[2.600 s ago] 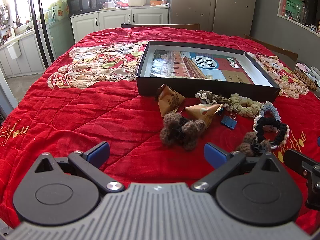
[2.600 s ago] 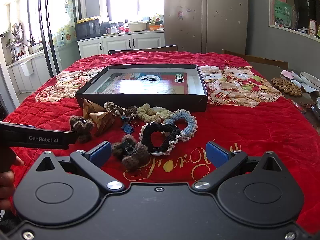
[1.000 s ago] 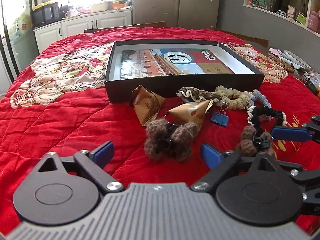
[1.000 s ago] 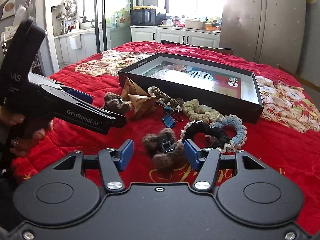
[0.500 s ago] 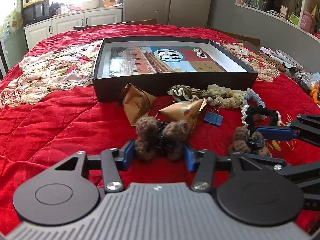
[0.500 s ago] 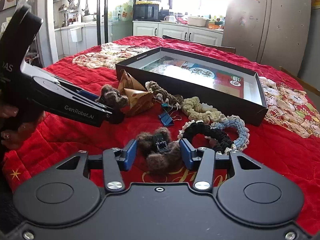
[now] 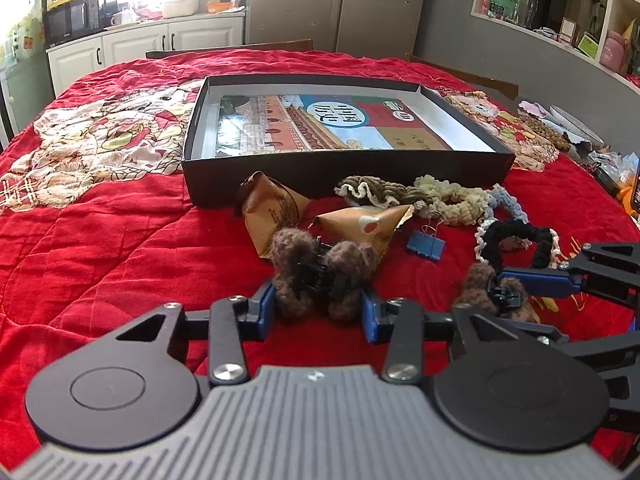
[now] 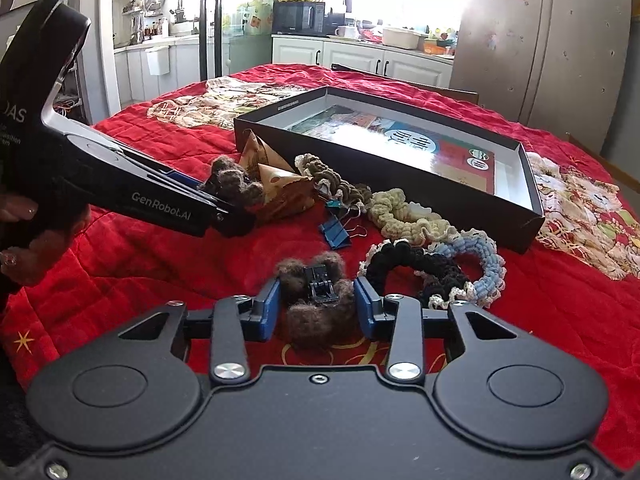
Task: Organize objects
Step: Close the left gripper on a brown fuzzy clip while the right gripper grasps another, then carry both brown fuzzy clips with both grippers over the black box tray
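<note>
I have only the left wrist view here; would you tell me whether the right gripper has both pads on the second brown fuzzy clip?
Observer: Yes. The right gripper has just been closing, and both blue pads touch the second fuzzy clip.
Operator: Thank you. What lies beyond it?
Observer: The light blue scrunchie shows as a full ring, lying against the black scrunchie.
Operator: And behind my camera?
Observer: A hand holds the left gripper by its handle.
</note>
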Motion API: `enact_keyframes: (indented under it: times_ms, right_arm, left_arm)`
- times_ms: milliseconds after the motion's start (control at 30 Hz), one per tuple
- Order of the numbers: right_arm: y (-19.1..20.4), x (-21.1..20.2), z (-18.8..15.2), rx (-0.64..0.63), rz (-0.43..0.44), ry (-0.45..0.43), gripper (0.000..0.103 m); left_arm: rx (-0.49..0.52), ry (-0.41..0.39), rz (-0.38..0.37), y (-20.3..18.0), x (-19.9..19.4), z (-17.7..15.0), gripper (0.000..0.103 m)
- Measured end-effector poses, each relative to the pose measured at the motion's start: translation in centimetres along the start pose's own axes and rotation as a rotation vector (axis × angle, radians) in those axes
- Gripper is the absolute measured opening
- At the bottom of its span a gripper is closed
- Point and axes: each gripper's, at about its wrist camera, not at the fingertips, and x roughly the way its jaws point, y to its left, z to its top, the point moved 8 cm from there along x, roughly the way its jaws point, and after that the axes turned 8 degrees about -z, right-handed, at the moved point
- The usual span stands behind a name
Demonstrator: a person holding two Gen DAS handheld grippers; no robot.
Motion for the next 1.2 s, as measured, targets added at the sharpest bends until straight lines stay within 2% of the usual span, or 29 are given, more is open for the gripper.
enact_keyframes:
  times_ms: [167, 333, 633, 767, 900, 1000, 1200]
  right_arm:
    - [0.2, -0.4, 0.1, -0.013, 0.001, -0.004, 0.034]
    - [0.2, -1.3, 0.8, 0.021, 0.050, -0.017, 0.032]
    - [-1.0, -2.6, 4.5, 0.012, 0.024, -0.102, 0.032]
    - [-3.1, -2.1, 7.4, 0.030, -0.045, -0.147, 0.032]
    - [-5.9, -0.4, 10.3, 0.098, -0.069, -0.170, 0.032]
    - [-7.8, 1.4, 11.8, 0.129, -0.101, -0.179, 0.032]
    - [-10.2, 6.3, 14.4, 0.186, -0.130, -0.161, 0.032]
  left_arm:
    - [0.016, 0.003, -0.008, -0.4, -0.5, -0.1, 0.043]
    - [0.044, -0.013, -0.026, -1.3, -1.9, 0.3, 0.043]
    - [0.086, -0.089, -0.021, -1.7, -3.6, 4.3, 0.043]
    - [0.085, -0.098, 0.004, -0.9, -2.6, 6.7, 0.043]
    - [0.088, -0.108, 0.049, 0.3, -0.8, 9.4, 0.044]
    - [0.086, -0.113, 0.086, 1.3, 1.0, 11.2, 0.044]
    - [0.045, -0.080, 0.091, 2.5, 5.2, 13.4, 0.044]
